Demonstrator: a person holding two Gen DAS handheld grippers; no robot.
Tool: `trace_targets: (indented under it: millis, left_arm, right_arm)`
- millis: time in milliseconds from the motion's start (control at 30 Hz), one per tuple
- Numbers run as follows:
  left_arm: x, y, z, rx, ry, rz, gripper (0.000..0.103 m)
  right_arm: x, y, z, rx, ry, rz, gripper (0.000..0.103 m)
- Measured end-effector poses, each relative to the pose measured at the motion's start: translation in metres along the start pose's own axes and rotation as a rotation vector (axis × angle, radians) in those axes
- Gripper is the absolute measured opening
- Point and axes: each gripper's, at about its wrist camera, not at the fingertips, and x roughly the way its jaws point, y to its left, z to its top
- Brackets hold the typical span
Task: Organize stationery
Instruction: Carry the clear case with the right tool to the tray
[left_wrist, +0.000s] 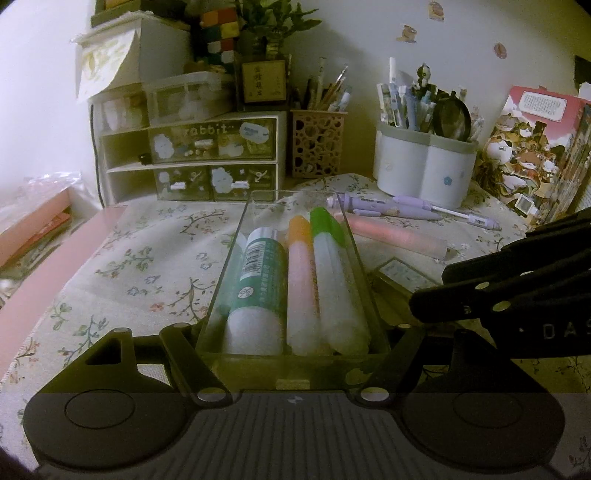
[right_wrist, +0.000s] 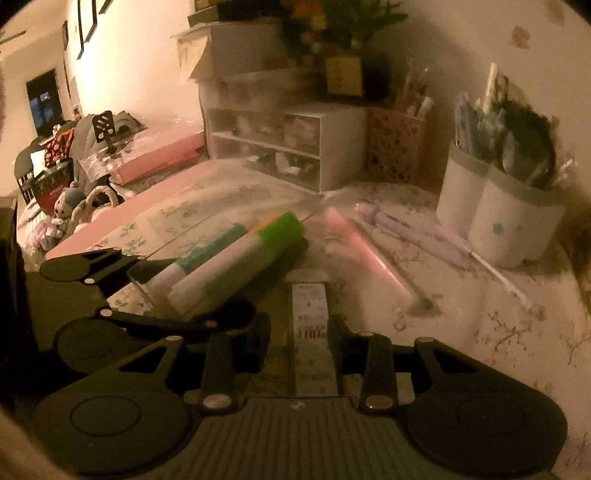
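The right wrist view is blurred and dim, so labels and small items on the drawers (right_wrist: 280, 144) cannot be read. In the left wrist view the right gripper (left_wrist: 424, 306) enters from the right edge, cut off, its tips hidden beside the tray.

The left gripper (left_wrist: 291, 332) has its jaws closed on the near end of a clear tray (left_wrist: 236, 240), which lies on the bench (left_wrist: 147, 266). In the tray lie a green glue stick (left_wrist: 258, 273), an orange-capped marker (left_wrist: 301, 273) and a green-capped marker (left_wrist: 332, 266), side by side.

The right gripper (right_wrist: 299, 332) has its jaws partly closed on a small white box (right_wrist: 309, 306) with a printed label, held between the pads.

To the tray's right a pink marker (left_wrist: 395, 236) lies loose on the flowered cloth, and beyond it purple pens (left_wrist: 399, 210), just before a white pen cup (left_wrist: 424, 173). A lattice holder (left_wrist: 317, 144) stands beside the drawers. Left of the tray the cloth lies bare to the bench's pink edge (left_wrist: 55, 266).
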Motion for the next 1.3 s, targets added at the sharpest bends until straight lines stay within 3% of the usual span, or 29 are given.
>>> trace_targets:
  millis: [200, 300, 367, 600, 900, 1200, 1300]
  left_arm:
    - [0.000, 0.000, -0.001, 0.001, -0.002, -0.002, 0.073]
    - [0.000, 0.000, -0.001, 0.000, -0.002, -0.002, 0.073]
    - [0.000, 0.000, -0.001, 0.001, -0.002, -0.002, 0.073]
    - [-0.001, 0.000, -0.001, 0.001, -0.002, -0.002, 0.073]
    - [-0.001, 0.000, -0.001, 0.003, -0.002, -0.002, 0.073]
    - [-0.001, 0.000, -0.001, 0.003, -0.002, -0.002, 0.073]
    - [-0.001, 0.000, -0.001, 0.003, -0.002, -0.002, 0.073]
  right_arm:
    - [0.007, -0.003, 0.000, -0.062, 0.045, 0.003, 0.038]
    - [0.007, -0.008, 0.002, -0.038, 0.046, 0.022, 0.026]
    - [0.007, -0.016, 0.004, 0.023, 0.045, 0.021, 0.012]
    - [0.011, -0.040, 0.006, 0.202, 0.075, 0.069, 0.011]
    - [0.023, -0.042, 0.031, 0.159, 0.125, 0.080, 0.012]
    - [0.034, -0.050, 0.043, 0.217, 0.166, 0.065, 0.011]
    - [0.025, -0.057, 0.044, 0.279, 0.141, 0.056, 0.011]
